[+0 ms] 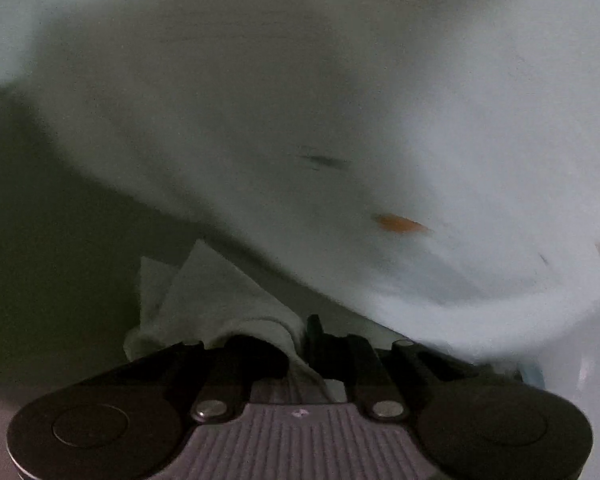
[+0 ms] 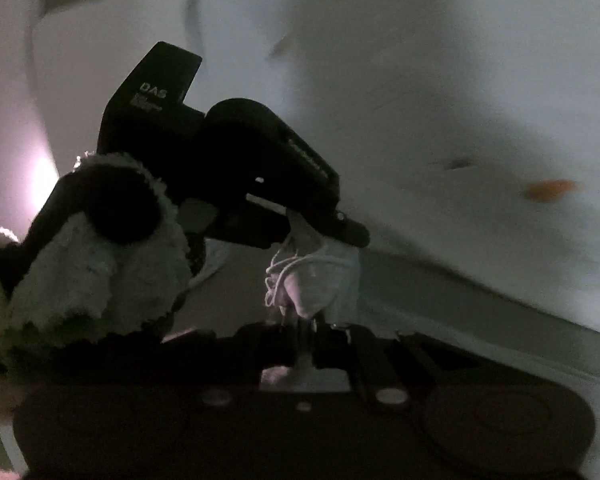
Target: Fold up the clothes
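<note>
A pale white-blue garment with small orange and dark marks fills the left wrist view, hanging blurred close to the camera. My left gripper is shut on a bunched corner of this cloth. In the right wrist view my right gripper is shut on a frayed cloth corner with loose threads. The left gripper shows there just beyond it, a black body also pinching cloth. The same garment spreads behind, to the right.
A fuzzy green-white sleeve covers the hand that holds the other gripper, at left in the right wrist view. A bright light patch glows at far left. The scene is dim and blurred.
</note>
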`<action>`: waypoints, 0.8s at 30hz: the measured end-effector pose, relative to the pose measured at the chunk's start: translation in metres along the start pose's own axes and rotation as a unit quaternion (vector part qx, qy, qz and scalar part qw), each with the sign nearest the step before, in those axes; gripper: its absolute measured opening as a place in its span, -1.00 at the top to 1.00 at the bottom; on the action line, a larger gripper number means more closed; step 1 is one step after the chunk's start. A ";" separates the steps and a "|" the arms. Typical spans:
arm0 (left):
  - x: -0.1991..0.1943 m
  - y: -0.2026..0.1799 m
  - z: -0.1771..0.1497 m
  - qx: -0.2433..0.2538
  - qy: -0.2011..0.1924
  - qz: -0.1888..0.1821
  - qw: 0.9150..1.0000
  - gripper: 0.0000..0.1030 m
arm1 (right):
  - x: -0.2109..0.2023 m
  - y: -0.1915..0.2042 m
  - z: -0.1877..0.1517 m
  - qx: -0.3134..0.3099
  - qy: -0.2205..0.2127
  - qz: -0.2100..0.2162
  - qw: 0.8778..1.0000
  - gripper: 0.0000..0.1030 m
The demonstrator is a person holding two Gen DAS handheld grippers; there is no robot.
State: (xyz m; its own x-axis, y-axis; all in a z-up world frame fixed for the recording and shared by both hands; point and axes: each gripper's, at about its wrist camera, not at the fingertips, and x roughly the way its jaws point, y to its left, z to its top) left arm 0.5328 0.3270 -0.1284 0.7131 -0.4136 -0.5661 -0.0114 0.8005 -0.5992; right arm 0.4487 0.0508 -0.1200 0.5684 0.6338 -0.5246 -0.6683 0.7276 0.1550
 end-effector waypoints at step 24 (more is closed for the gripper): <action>0.068 -0.076 -0.145 0.158 0.118 0.160 0.967 -0.77 | -0.089 -0.171 -0.124 0.247 0.082 -0.184 0.948 -0.01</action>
State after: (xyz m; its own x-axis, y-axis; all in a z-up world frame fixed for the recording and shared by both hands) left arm 0.4805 0.1756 -0.2030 0.5278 -0.1812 -0.8298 0.0377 0.9810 -0.1902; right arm 0.4530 -0.1627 -0.2034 0.6097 0.2930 -0.7365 -0.1093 0.9514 0.2880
